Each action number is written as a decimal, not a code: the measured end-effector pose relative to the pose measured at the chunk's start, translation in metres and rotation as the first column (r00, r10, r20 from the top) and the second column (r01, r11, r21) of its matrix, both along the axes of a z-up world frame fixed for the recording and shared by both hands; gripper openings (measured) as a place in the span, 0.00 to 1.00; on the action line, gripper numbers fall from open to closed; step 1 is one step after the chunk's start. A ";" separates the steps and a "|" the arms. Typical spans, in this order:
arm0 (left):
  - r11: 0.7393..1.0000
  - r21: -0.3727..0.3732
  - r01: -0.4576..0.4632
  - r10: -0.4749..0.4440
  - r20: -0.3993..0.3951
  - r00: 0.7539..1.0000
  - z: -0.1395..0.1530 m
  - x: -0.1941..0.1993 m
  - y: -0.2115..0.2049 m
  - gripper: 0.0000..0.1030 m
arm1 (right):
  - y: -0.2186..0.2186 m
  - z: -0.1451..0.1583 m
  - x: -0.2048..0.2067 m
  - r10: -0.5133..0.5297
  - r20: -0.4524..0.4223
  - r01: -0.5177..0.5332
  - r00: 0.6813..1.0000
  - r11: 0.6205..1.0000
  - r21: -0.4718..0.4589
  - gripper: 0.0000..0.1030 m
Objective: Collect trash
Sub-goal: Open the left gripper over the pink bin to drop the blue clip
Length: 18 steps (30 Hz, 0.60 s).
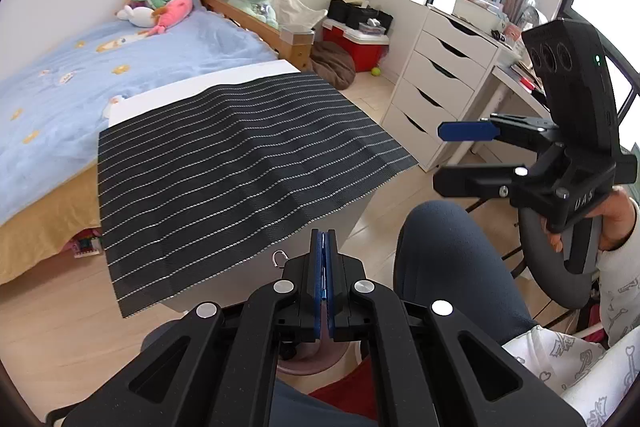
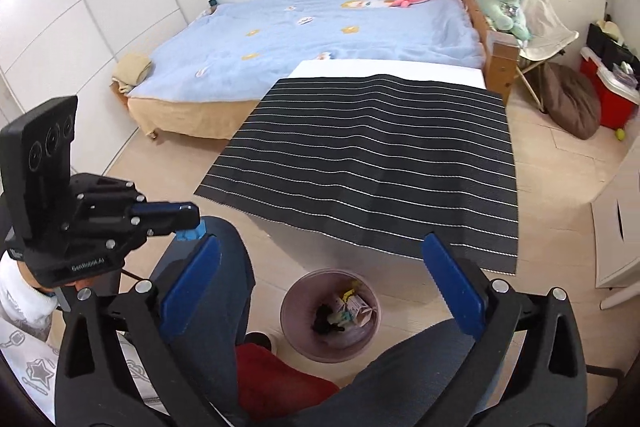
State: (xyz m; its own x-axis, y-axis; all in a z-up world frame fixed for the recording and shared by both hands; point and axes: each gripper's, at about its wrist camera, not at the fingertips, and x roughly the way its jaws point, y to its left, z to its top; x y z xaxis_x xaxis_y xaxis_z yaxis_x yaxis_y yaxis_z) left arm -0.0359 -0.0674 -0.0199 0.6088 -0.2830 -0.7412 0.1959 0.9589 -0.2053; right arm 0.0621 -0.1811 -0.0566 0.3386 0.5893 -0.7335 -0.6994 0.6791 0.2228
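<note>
A pink round trash bin [image 2: 330,315] stands on the floor between the person's knees, below the table's near edge. It holds a small carton, a yellow scrap and a dark crumpled piece. My right gripper [image 2: 324,267] is open and empty, held above the bin. It also shows in the left wrist view [image 1: 448,157], open, to the right of the table. My left gripper [image 1: 324,239] is shut with nothing between its blue pads, just off the table's near edge. In the right wrist view it [image 2: 192,223] sits at the left, over the person's knee.
A white table [image 2: 384,69] carries a black mat with white stripes [image 2: 372,155] that overhangs its near edge. A blue bed [image 2: 312,31] with plush toys lies behind. White drawers [image 1: 440,83], a red cooler [image 1: 352,43] and a brown cushion [image 1: 334,63] stand to the right.
</note>
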 end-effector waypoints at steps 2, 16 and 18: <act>1.000 0.004 0.009 -0.009 -0.003 1.000 -0.001 0.001 -0.004 0.01 | -0.004 0.000 0.002 -0.009 -0.004 0.009 1.000 1.000 0.005 0.96; 0.999 0.020 0.046 -0.045 -0.018 0.999 -0.002 0.006 -0.017 0.27 | -0.018 0.004 0.009 -0.033 -0.016 0.033 0.999 0.999 0.036 0.96; 0.999 0.009 0.031 -0.031 -0.014 0.999 -0.003 0.007 -0.014 0.62 | -0.018 0.004 0.010 -0.032 -0.017 0.033 0.999 0.999 0.039 0.96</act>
